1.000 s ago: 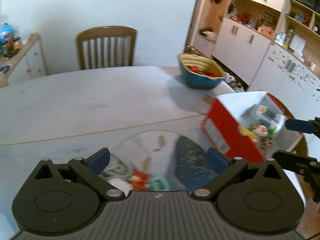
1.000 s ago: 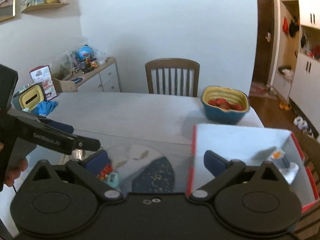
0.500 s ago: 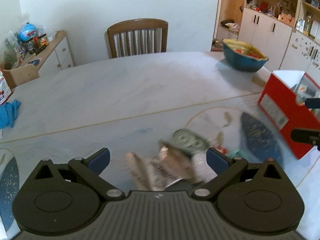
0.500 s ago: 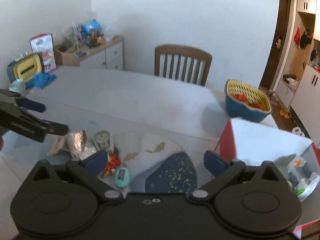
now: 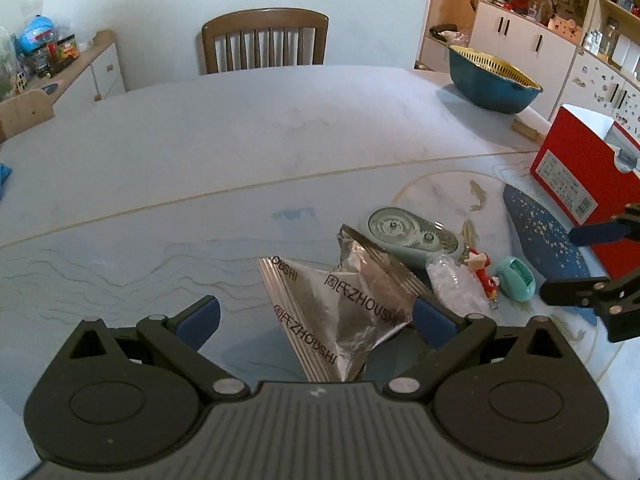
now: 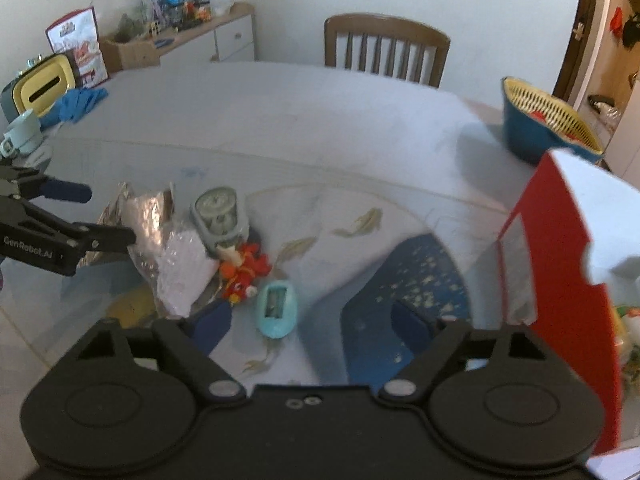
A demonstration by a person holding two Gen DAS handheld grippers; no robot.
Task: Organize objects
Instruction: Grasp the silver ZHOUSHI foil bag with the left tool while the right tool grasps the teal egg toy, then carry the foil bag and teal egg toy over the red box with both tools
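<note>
Dropping in: both grippers have come down from a high view onto the clutter. Left gripper is spread around the silver snack packet, pads not yet pressing. Right gripper, jaws just been closing but still apart and empty, hangs near the teal sharpener. Further out on the counter sit the tape dispenser and red box, the likely destination. Pickup looks imminent.
</note>
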